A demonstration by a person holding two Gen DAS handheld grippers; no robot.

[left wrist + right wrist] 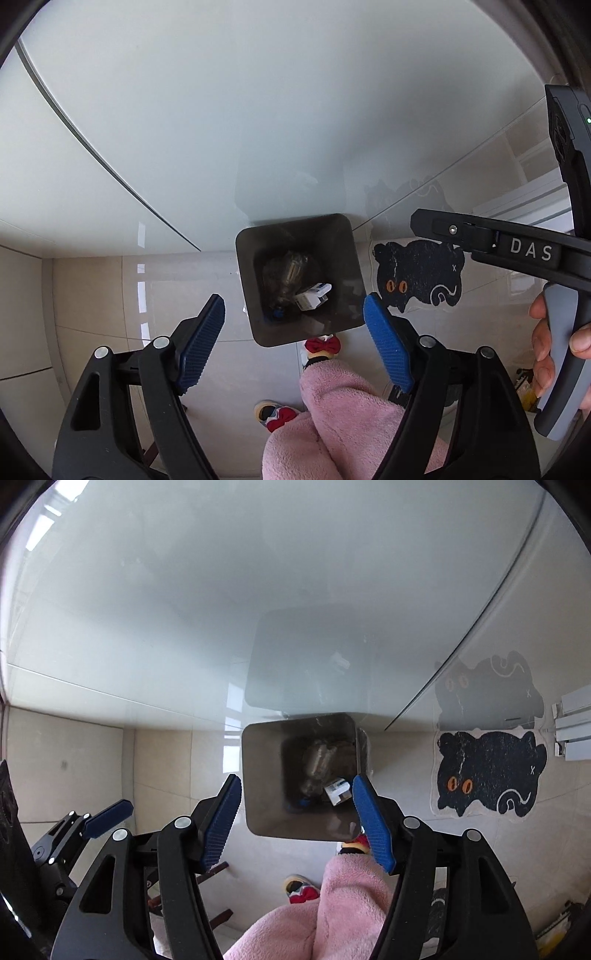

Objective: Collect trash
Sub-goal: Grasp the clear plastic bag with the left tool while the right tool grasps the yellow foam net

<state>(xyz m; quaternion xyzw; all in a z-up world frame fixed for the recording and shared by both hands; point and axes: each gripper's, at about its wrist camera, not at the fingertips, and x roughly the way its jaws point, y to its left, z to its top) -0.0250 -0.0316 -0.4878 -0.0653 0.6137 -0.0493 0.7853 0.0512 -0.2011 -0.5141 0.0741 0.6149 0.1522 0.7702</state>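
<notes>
Both hand-held grippers, left point(293, 321) and right point(297, 803), hang wide open and empty right over the bin point(245, 280). Trash's already down inside: white carton point(313, 295), maybe a clear bottle point(286, 273).

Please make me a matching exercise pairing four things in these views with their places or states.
Things:
1. carton
2. cat mat
3. bin
4. left gripper

Places or states:
A. on the floor tiles right of the bin
B. open, holding nothing
C. inside the bin
D. on the floor against the white wall

Pairs: 1-C, 2-A, 3-D, 4-B
</notes>
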